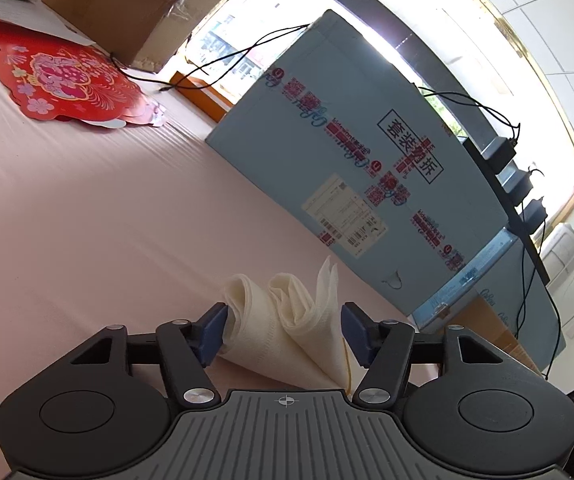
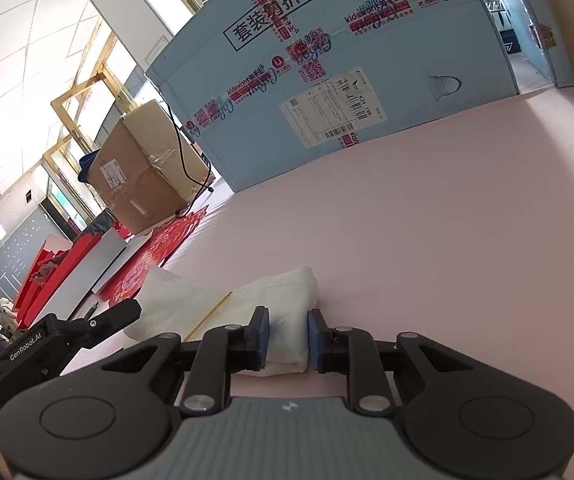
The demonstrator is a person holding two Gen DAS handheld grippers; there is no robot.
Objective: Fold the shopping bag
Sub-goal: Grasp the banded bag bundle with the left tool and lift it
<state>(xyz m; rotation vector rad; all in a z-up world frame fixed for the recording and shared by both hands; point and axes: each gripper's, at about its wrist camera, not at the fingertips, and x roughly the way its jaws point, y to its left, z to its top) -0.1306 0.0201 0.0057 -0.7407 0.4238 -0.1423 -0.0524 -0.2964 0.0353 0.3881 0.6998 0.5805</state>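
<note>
The shopping bag (image 1: 287, 320) is cream-white cloth, folded into a small bundle on the pink tabletop (image 1: 87, 220). In the left wrist view its folds stand up in two loops and fill the gap between the blue pads (image 1: 215, 328) of my left gripper (image 1: 287, 316), which is shut on them. In the right wrist view one thick end of the shopping bag (image 2: 287, 312) sits between the pads of my right gripper (image 2: 287, 320), and both pads press on it. A thin yellow strap (image 2: 211, 314) runs across the cloth. The left gripper's black housing (image 2: 47, 344) shows at the lower left.
A big light-blue carton (image 1: 347, 140) with printed tape stands close behind the bag. A brown cardboard box (image 1: 127, 4) and a red paper decoration (image 1: 67, 80) lie farther off on the table. Black cables (image 1: 227, 60) trail over the carton.
</note>
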